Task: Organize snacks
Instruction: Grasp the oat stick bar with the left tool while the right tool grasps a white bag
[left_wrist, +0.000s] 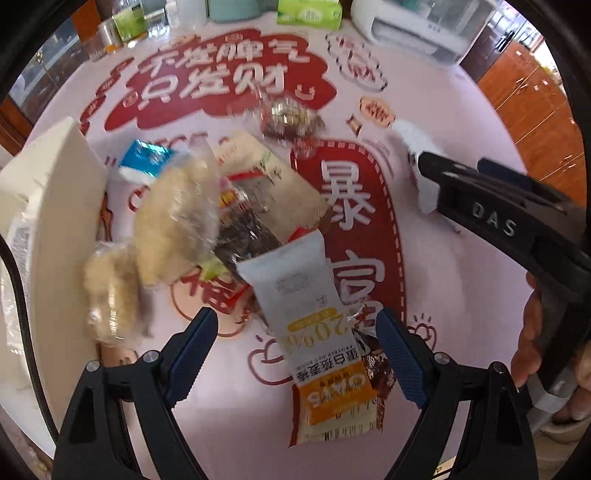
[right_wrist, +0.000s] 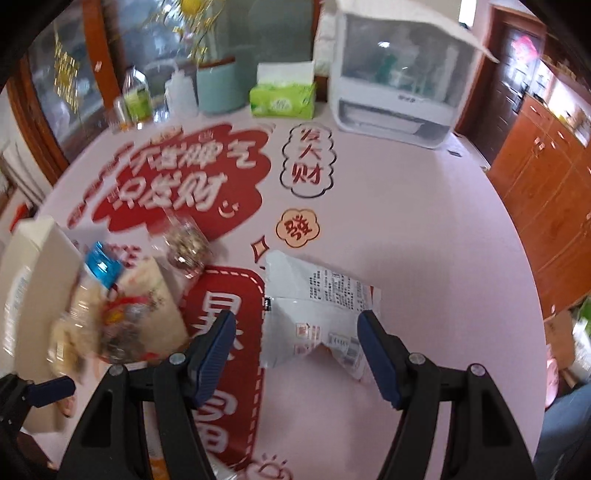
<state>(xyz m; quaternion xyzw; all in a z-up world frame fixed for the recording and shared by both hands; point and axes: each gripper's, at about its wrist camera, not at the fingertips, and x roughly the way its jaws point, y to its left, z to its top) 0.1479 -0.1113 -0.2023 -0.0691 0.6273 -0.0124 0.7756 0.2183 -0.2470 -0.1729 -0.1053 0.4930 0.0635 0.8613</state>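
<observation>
Lying loose on the pink tablecloth, the oat bar packet is framed by the wide-open left gripper; the white snack packet sits between the right gripper's parted jaws, and the cream box stands beside the snack pile, its contents unseen.

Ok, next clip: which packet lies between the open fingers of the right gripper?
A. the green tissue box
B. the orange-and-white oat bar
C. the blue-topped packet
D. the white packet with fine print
D: in the right wrist view, the white packet with fine print lies flat on the pink tablecloth between the spread fingers of the right gripper, whose pads do not touch it.
</observation>
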